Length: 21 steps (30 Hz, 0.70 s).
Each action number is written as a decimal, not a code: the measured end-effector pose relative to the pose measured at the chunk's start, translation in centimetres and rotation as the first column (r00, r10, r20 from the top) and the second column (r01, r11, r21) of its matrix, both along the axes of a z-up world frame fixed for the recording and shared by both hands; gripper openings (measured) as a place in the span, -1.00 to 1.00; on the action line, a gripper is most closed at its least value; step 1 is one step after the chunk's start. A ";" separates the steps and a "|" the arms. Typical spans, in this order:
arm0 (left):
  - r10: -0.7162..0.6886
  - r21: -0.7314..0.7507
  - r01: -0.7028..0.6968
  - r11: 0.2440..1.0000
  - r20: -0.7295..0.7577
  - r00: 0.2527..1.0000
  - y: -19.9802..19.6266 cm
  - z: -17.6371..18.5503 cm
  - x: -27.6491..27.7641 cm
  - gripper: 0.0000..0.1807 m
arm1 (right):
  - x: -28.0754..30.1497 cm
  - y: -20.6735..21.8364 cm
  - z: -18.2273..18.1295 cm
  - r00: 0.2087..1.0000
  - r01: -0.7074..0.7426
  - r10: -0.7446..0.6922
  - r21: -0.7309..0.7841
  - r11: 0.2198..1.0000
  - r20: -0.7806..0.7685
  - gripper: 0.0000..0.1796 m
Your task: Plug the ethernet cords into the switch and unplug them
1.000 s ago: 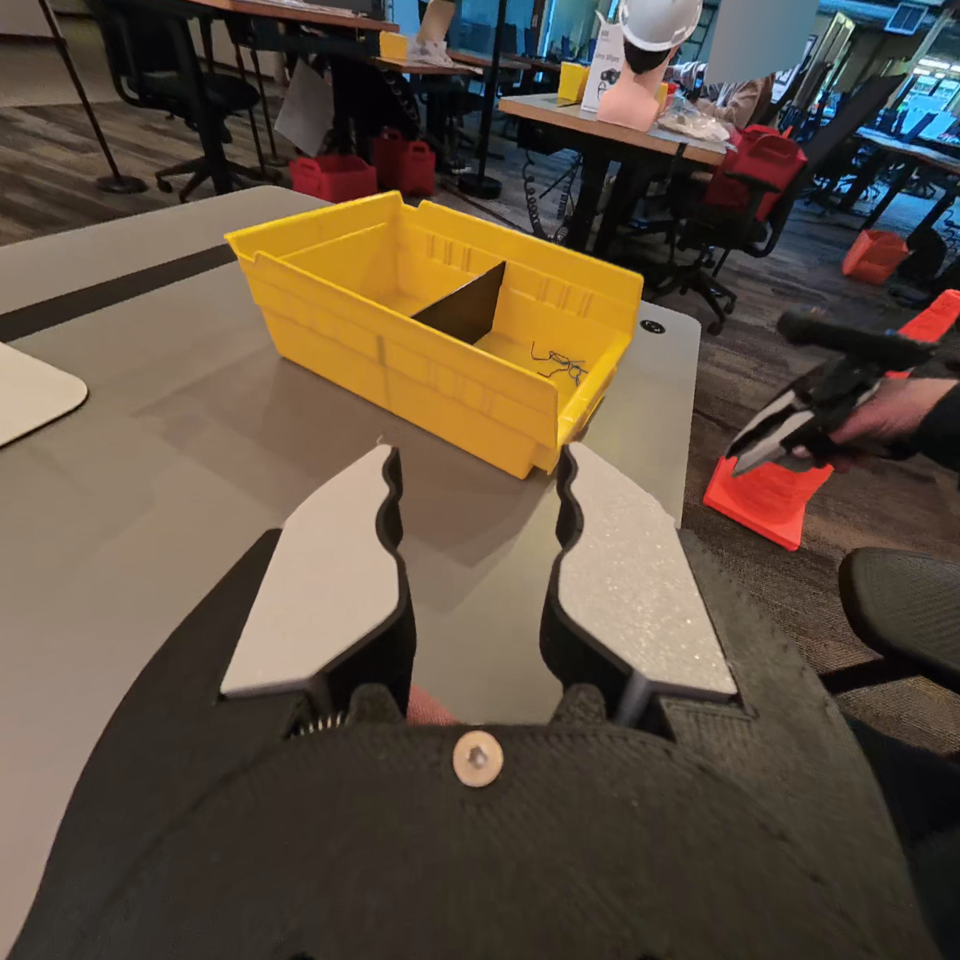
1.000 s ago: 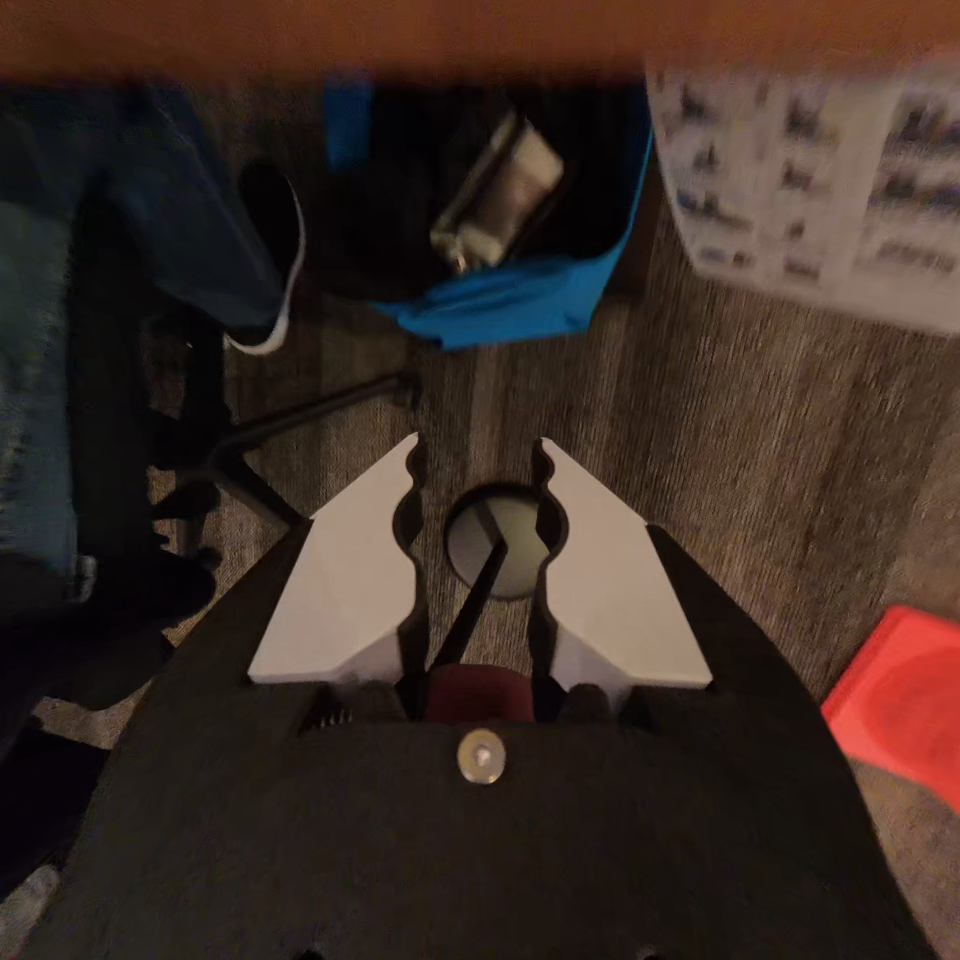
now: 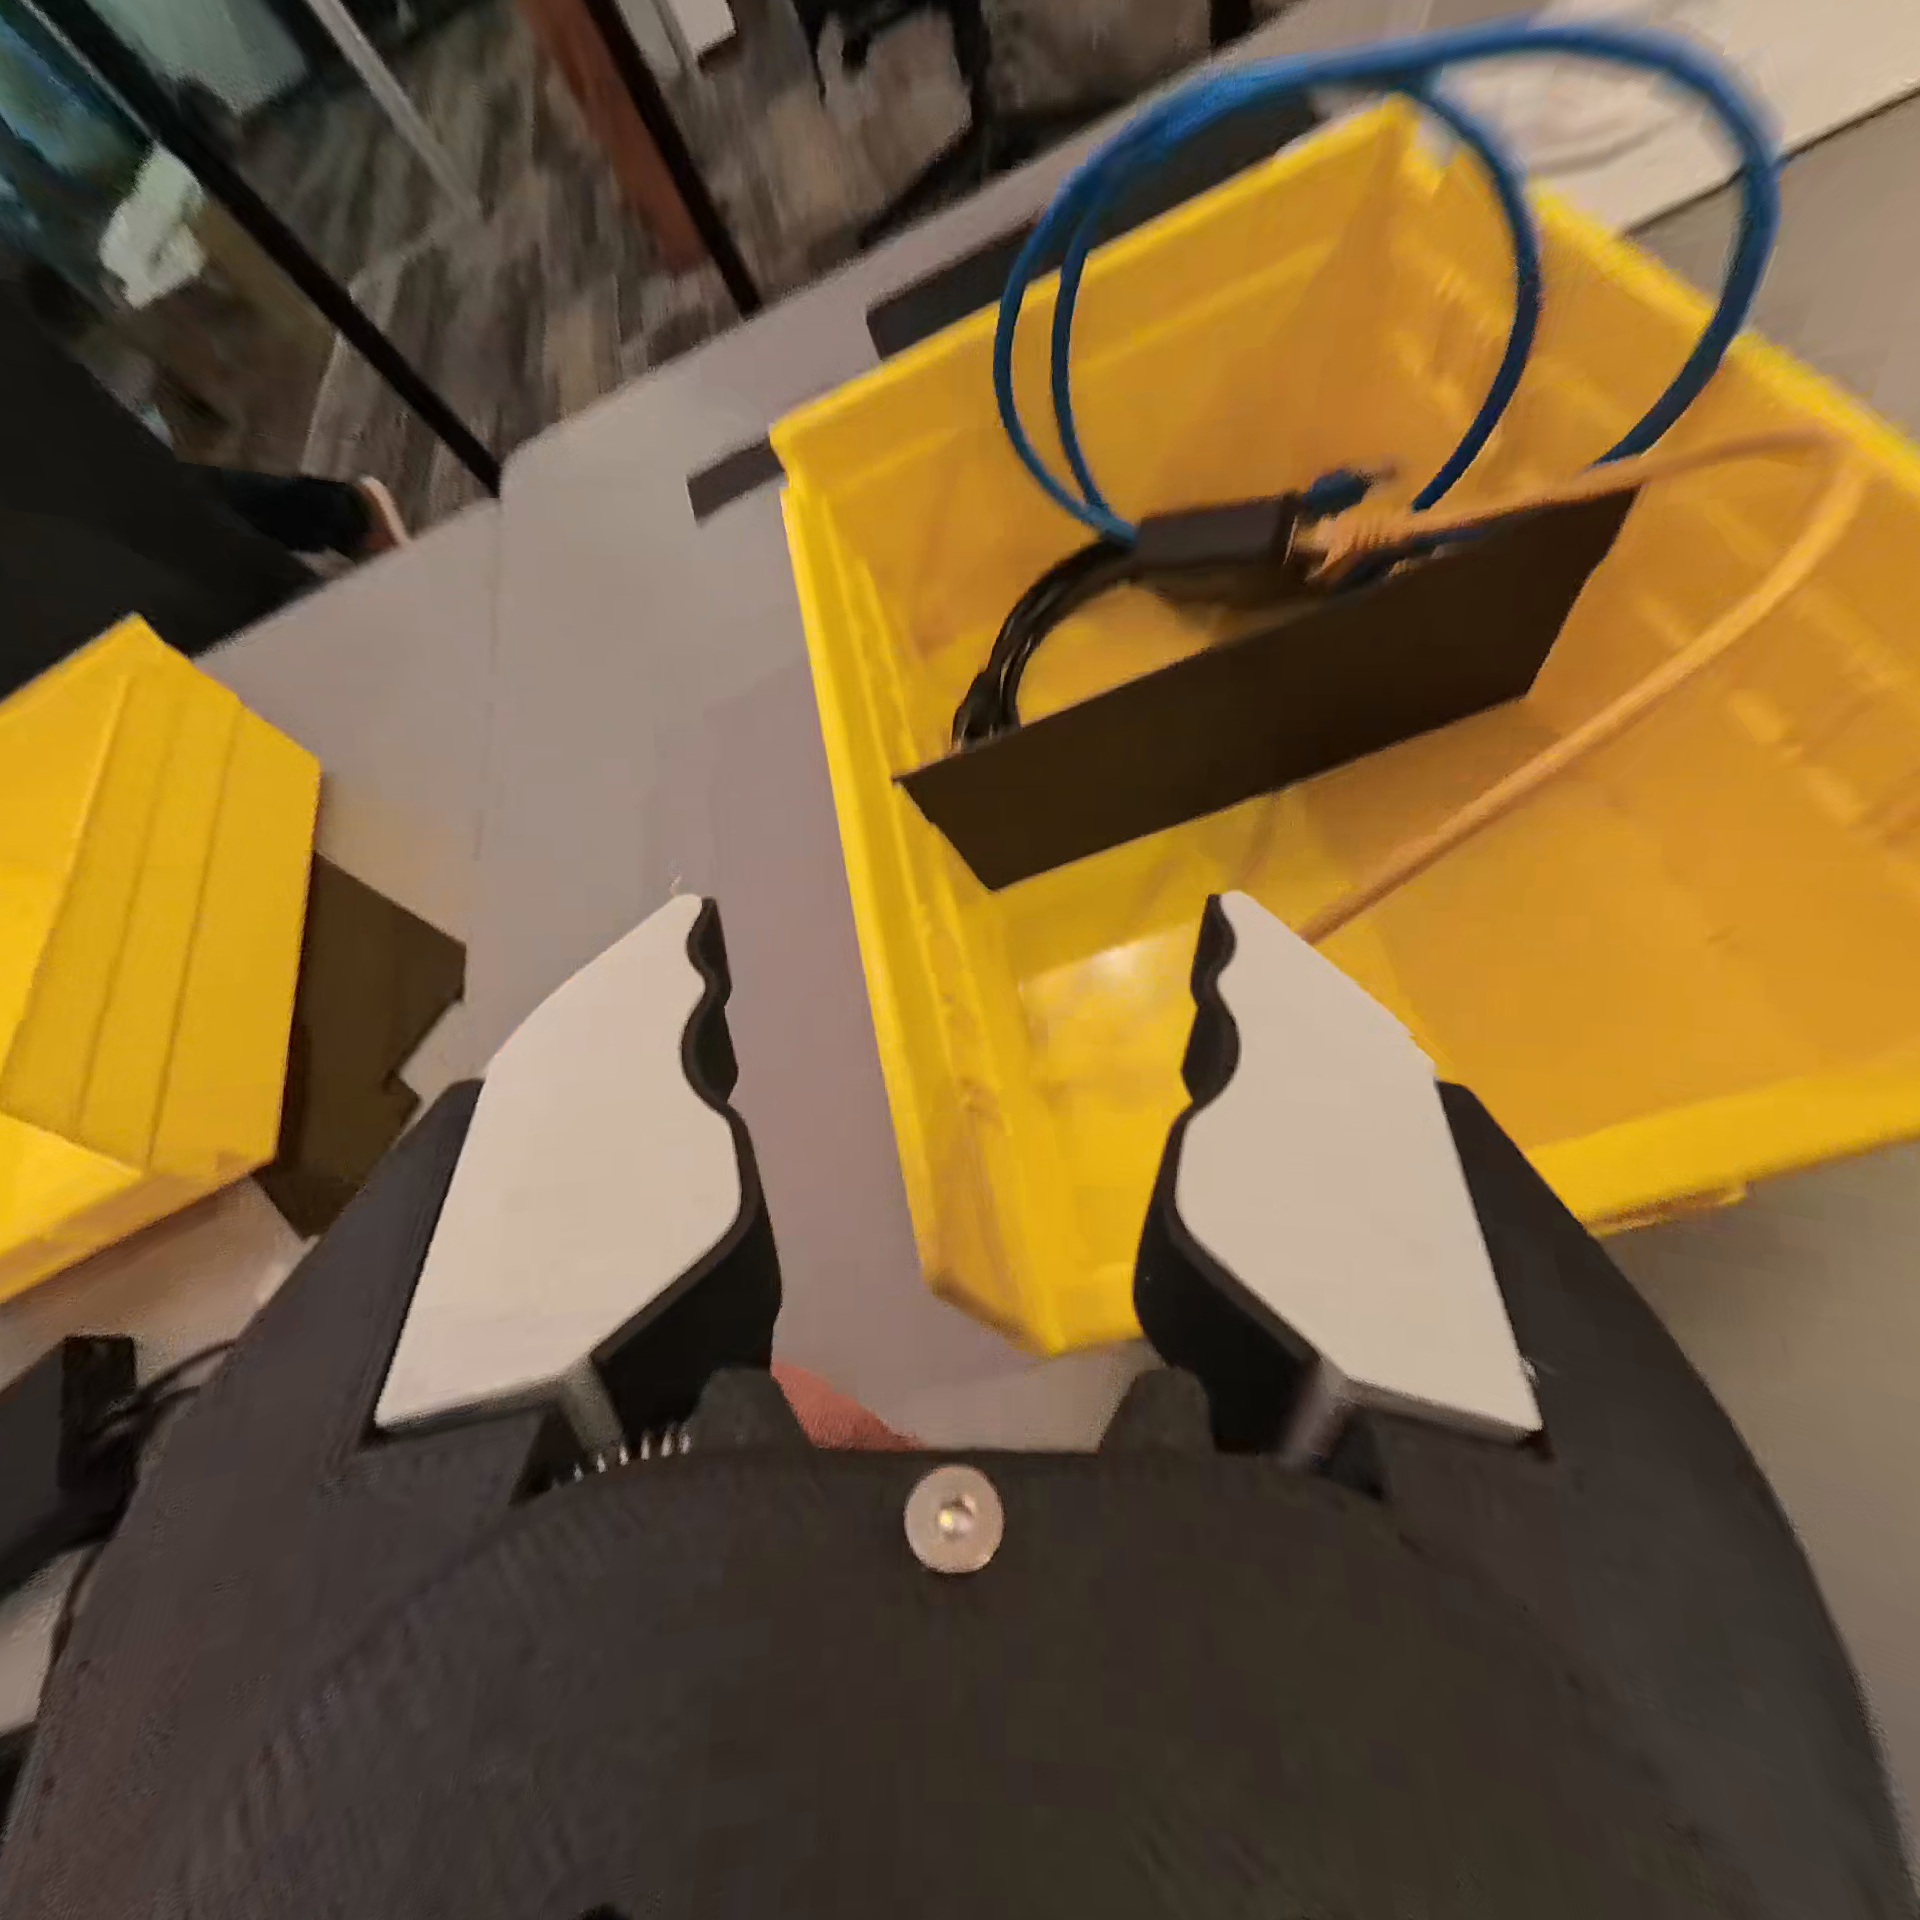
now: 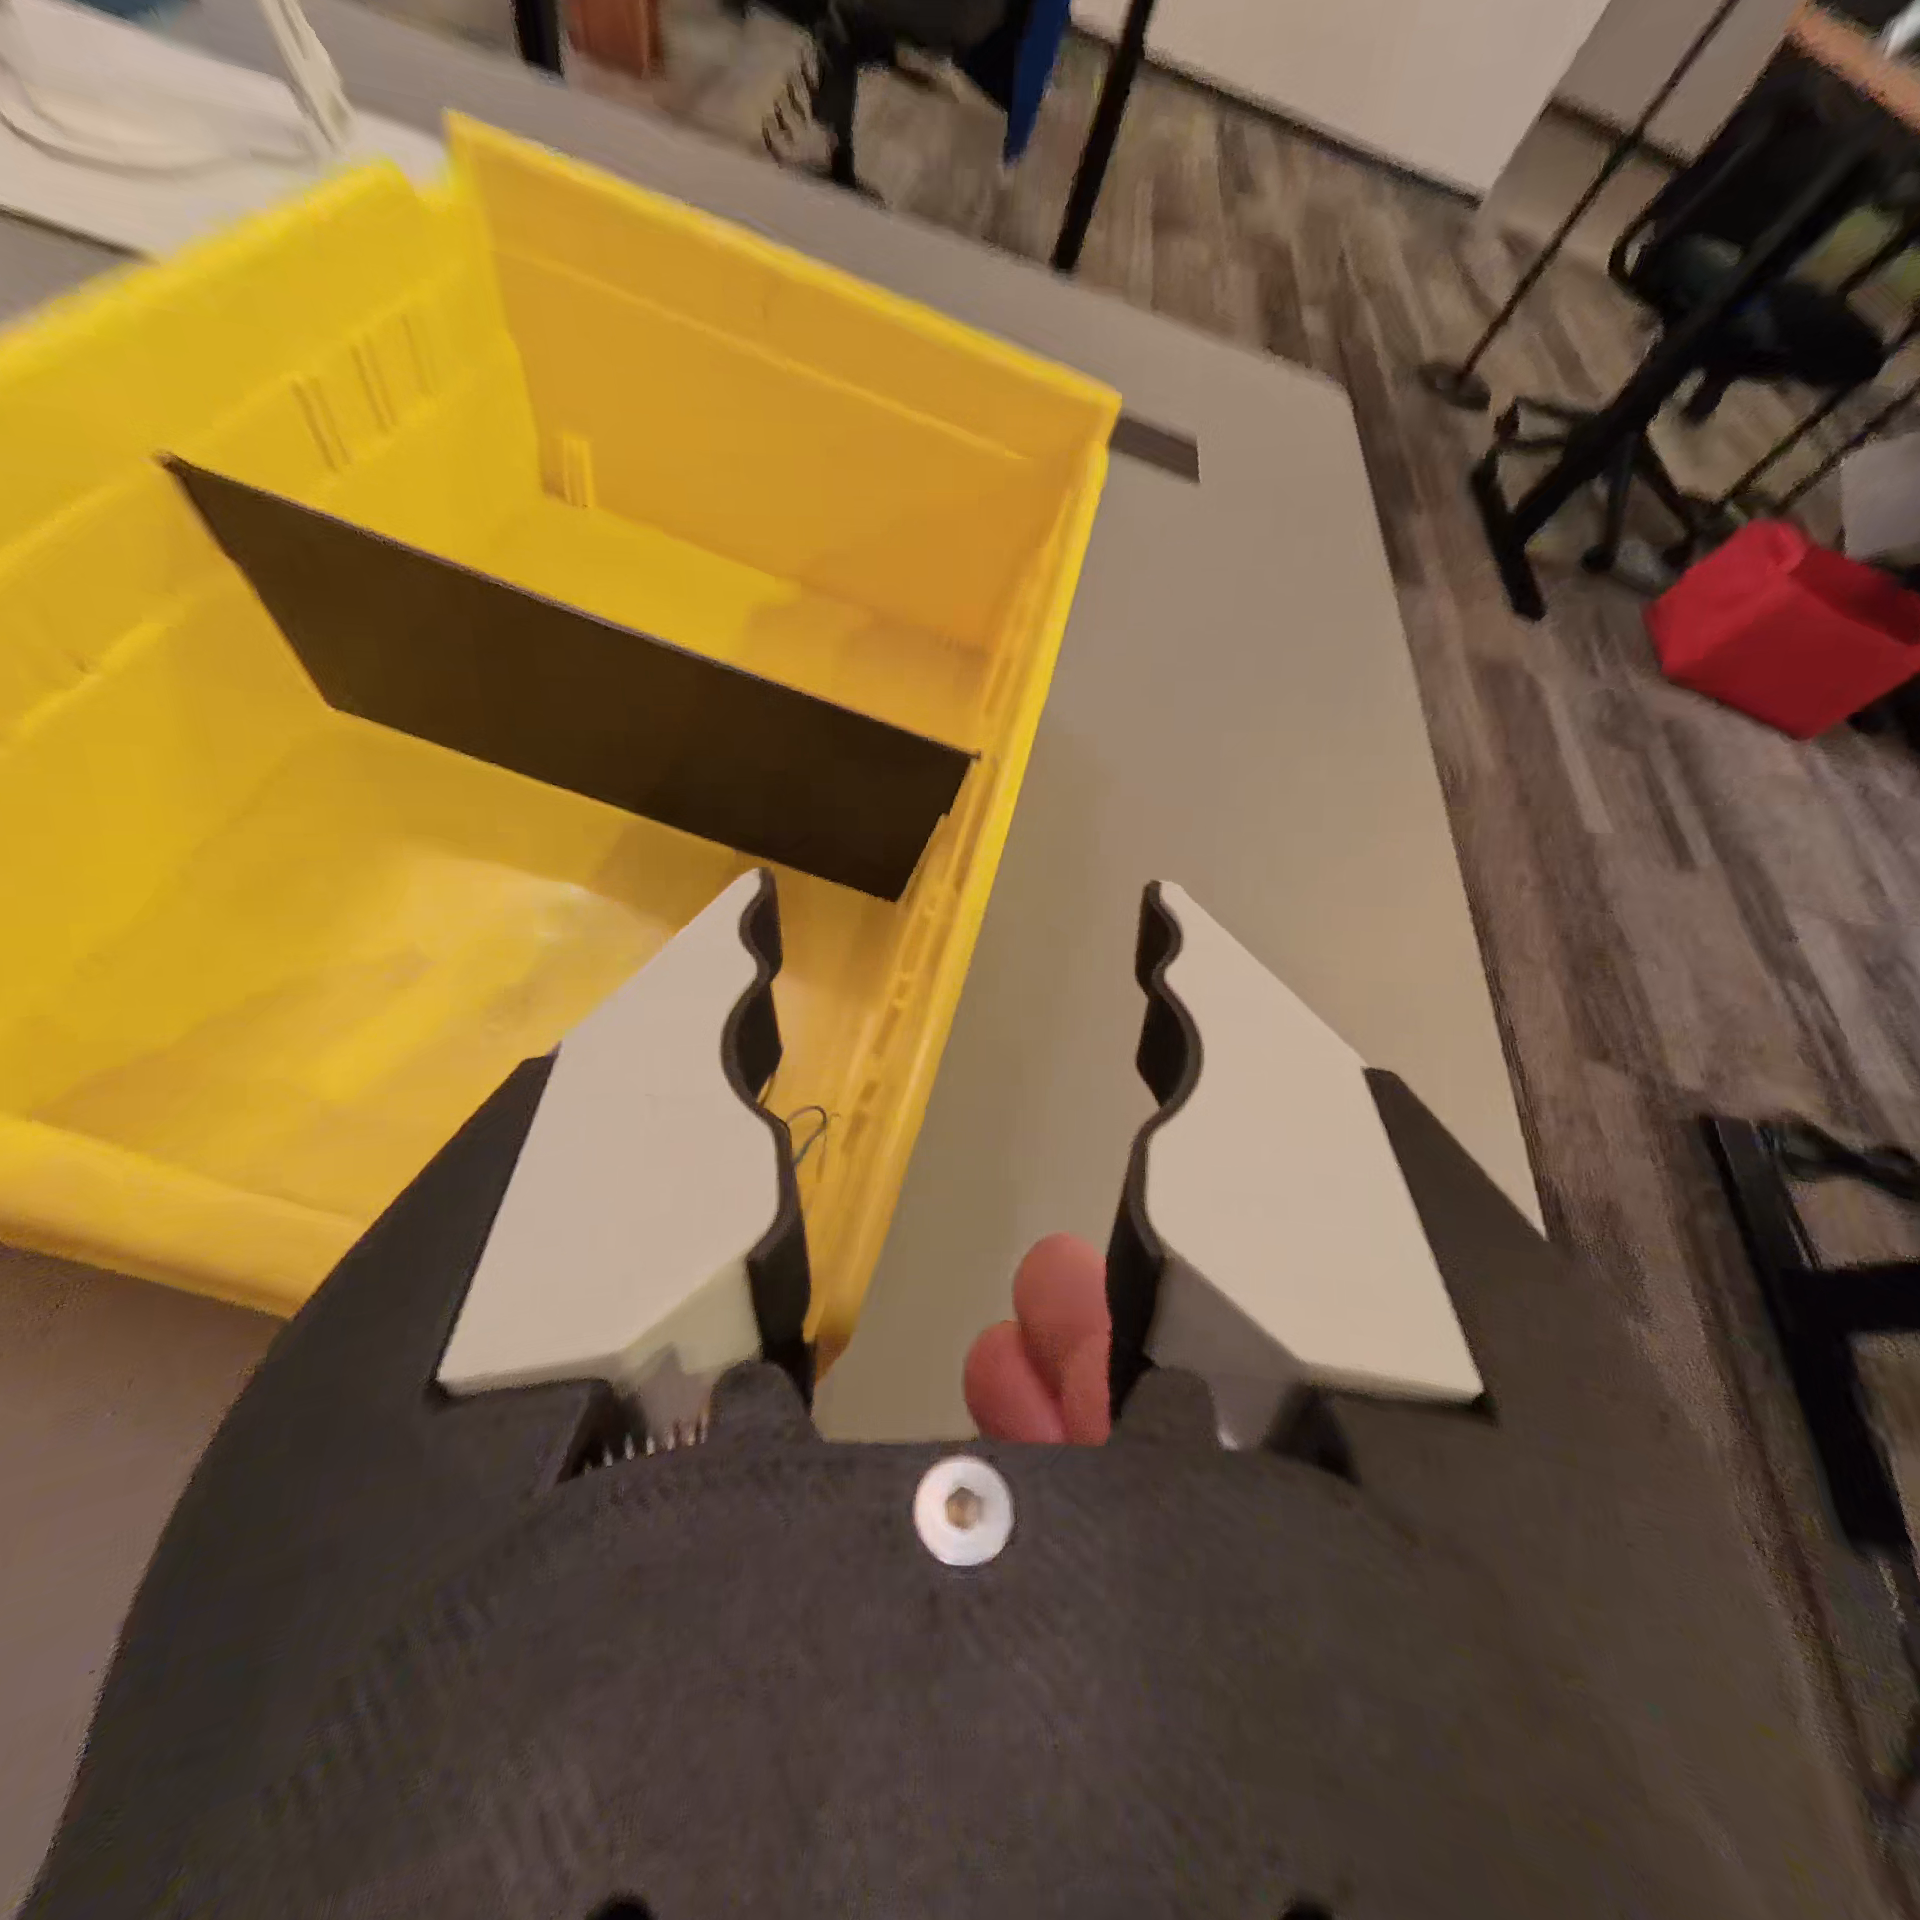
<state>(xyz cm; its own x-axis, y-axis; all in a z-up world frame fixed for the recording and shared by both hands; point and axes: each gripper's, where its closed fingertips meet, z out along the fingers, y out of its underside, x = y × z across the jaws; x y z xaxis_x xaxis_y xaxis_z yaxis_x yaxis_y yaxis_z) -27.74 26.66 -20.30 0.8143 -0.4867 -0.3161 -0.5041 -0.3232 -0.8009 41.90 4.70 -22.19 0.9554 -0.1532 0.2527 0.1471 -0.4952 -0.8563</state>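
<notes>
In the left wrist view a small black switch [image 3: 1216, 540] lies in the far compartment of a yellow bin [image 3: 935, 1039], behind a black divider [image 3: 1247, 717]. Blue ethernet cord loops [image 3: 1507, 260] rise from it, a tan cord [image 3: 1621, 717] runs off toward the near right, and a black cord [image 3: 1029, 644] coils beside it. My left gripper [image 3: 956, 914] is open and empty, over the bin's near left wall. My right gripper [image 4: 956, 894] is open and empty, over the right wall of a yellow bin [image 4: 499, 270] with a black divider [image 4: 582, 675]. No switch or cord shows in that view.
A second yellow bin [image 3: 125, 935] and a flat black piece [image 3: 364, 1029] sit on the grey table [image 3: 623, 675] at the left. A thin black wire scrap [image 4: 810, 1127] lies in the bin. The table edge [image 4: 1434, 779] drops to the floor, where a red bin [image 4: 1787, 634] and chair legs stand.
Both views have swung. The left now looks down on a bin holding the switch and cords. The right has come up from the floor to the table. Both jaws stand wider apart.
</notes>
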 end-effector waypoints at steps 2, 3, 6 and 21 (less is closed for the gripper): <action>0.018 -0.052 -0.017 0.998 0.011 1.000 0.4 -1.7 -0.7 -0.06 | 0.1 0.3 -1.9 1.000 0.010 -0.011 -0.084 0.996 -0.013 -0.30; 0.019 -0.082 -0.017 0.996 0.028 0.999 0.5 -2.5 -0.9 -0.09 | -0.3 0.5 -2.6 1.000 -0.001 -0.001 -0.120 0.993 -0.021 -0.35; 0.037 -0.173 -0.023 0.985 0.078 0.996 0.7 -4.4 -1.1 -0.28 | -0.6 0.6 -3.9 1.000 0.010 -0.014 -0.193 0.981 -0.017 -0.58; 0.201 -0.328 -0.131 0.936 0.192 0.960 0.3 -7.3 -6.6 -0.96 | 0.7 -0.9 -4.7 0.993 0.046 -0.068 -0.225 0.973 -0.092 -0.94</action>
